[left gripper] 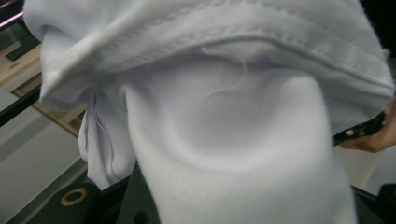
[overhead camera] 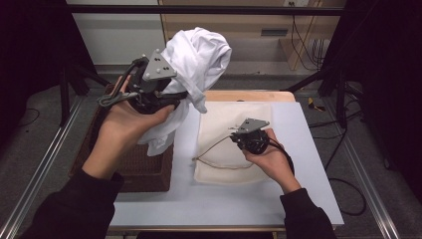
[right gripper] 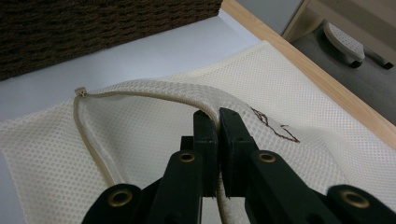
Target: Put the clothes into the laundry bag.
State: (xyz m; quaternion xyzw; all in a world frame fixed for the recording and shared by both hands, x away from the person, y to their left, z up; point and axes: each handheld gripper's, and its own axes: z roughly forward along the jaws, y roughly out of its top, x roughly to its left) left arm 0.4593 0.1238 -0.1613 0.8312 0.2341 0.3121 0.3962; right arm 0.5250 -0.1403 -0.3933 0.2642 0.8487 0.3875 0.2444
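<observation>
L gripper: held up above the brown wicker basket at table's L side, clamped on a white garment. Garment bunched, rising in a rounded lump above the gripper, w/ a tail hanging down to the basket's R edge. Fabric plain white, smooth, soft folds; L gripper view shows a double-stitched hem across the top and cloth draped over the jaws, so the pads themselves are hidden. The grip is read from the high view.

R gripper: jaws together, pinched on the zip edge of a cream mesh laundry bag. Bag lies flat on the white tabletop, just R of the basket, approx. mid-table. Mesh fine, honeycomb pattern, pale cream; beige zip tape runs along the opening, which is lifted into an arch at the pinch point. Zip end stop at the near corner. Small dark red stitched mark on the upper face beside the jaws.

Garment and bag apart; garment hangs L of the bag's opening.
</observation>
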